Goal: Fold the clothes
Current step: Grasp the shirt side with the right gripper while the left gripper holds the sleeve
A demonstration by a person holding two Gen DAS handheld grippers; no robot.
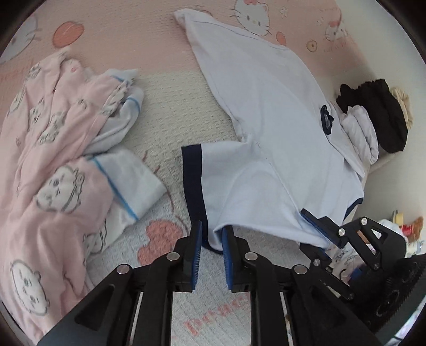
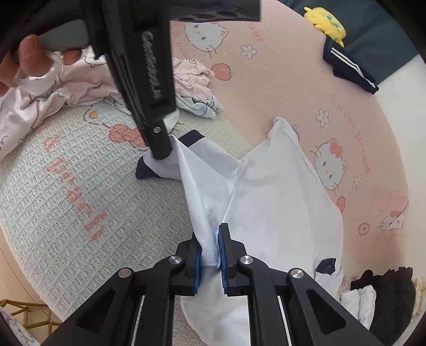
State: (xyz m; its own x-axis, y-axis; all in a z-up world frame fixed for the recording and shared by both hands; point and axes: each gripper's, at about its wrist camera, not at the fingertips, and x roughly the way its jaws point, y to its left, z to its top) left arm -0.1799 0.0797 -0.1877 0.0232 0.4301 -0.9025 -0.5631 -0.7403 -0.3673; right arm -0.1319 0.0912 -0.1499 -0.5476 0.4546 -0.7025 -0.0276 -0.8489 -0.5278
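A white T-shirt (image 1: 266,106) with navy sleeve cuffs (image 1: 193,181) and a dark chest badge (image 1: 326,119) lies spread on the bed. My left gripper (image 1: 213,227) has the hem of one sleeve between its narrowly parted pads. In the right wrist view the same left gripper (image 2: 161,154) holds that sleeve lifted off the blanket. My right gripper (image 2: 210,239) is shut on a bunched fold of the T-shirt (image 2: 279,199) near the shoulder. In the left wrist view the right gripper (image 1: 310,229) is at the lower right. The cloth runs taut between the two grippers.
A pink printed pyjama pile (image 1: 53,159) lies left on the knit blanket (image 1: 173,111). Black and white clothes (image 1: 378,114) are stacked at the bed's right edge. A navy striped garment (image 2: 348,69) and a yellow plush toy (image 2: 324,18) lie farther off. A hand (image 2: 26,58) grips the left handle.
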